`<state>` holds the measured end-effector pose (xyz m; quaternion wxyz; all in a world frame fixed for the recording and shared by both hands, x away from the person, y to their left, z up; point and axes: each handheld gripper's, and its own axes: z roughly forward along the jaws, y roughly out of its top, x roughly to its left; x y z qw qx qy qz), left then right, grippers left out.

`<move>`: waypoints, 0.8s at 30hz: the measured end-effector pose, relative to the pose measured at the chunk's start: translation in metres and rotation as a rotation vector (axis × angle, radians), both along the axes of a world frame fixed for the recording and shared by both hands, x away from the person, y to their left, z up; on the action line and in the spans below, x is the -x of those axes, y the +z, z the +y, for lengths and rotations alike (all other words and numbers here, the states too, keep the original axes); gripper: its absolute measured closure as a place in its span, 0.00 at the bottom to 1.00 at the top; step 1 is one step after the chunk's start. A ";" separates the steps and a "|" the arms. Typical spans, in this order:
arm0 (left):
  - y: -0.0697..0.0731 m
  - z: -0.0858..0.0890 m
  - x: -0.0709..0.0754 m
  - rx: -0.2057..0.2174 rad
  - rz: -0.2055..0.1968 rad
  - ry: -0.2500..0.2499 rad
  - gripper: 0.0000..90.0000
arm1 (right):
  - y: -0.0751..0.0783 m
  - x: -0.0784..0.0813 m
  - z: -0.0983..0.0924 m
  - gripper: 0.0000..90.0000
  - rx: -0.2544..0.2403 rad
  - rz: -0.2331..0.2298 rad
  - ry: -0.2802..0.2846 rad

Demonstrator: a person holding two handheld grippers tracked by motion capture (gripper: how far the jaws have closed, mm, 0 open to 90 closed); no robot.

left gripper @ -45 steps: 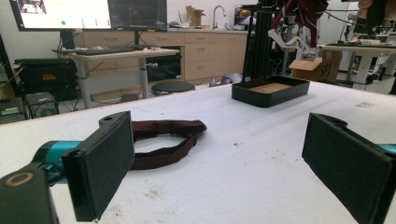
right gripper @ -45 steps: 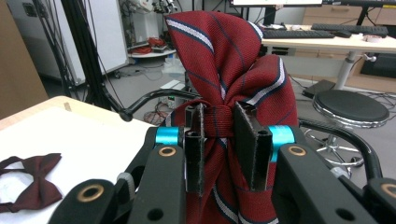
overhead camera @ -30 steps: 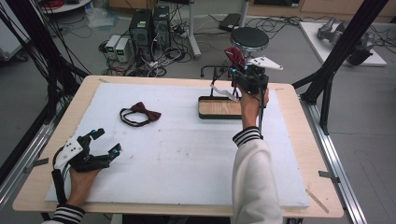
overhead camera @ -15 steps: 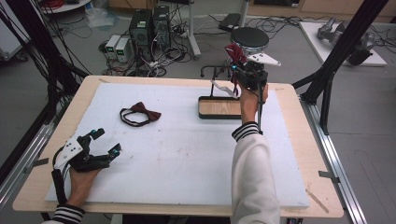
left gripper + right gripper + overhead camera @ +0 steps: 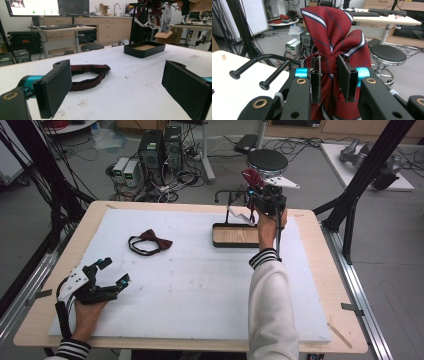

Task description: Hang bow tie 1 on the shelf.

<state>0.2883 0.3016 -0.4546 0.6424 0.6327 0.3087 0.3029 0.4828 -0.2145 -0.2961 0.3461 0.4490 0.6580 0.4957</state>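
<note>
On the counter (image 5: 200,290) the black stand (image 5: 231,202) with its tray (image 5: 235,236) waits at the far side, and the right tongs (image 5: 330,75) hold a striped red bow tie (image 5: 332,32) by its knot just above the stand's two prongs (image 5: 249,71) — my guess is it gets hung there. Lower it slowly so the white strap (image 5: 240,215) loops over a prong before letting go. The left tongs (image 5: 115,85) rest gaping and empty near the dark bow tie (image 5: 150,241).
</note>
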 end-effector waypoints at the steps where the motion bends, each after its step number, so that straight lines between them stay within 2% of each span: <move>1: 0.000 0.000 0.000 0.001 0.000 0.001 0.11 | 0.001 -0.001 0.000 0.82 0.001 -0.003 0.002; 8: 0.000 0.000 0.000 -0.002 -0.001 0.002 0.11 | 0.008 -0.006 -0.001 0.82 0.018 0.020 0.009; 10: 0.000 0.000 0.000 -0.001 -0.001 0.002 0.11 | 0.010 -0.006 0.000 0.82 0.024 -0.004 0.005; 11: 0.000 0.000 0.000 -0.001 0.000 0.002 0.11 | 0.010 -0.007 0.000 0.82 0.022 0.003 0.005; 24: 0.000 0.000 0.000 0.002 -0.001 0.002 0.11 | 0.006 -0.010 0.006 0.81 0.057 0.027 0.015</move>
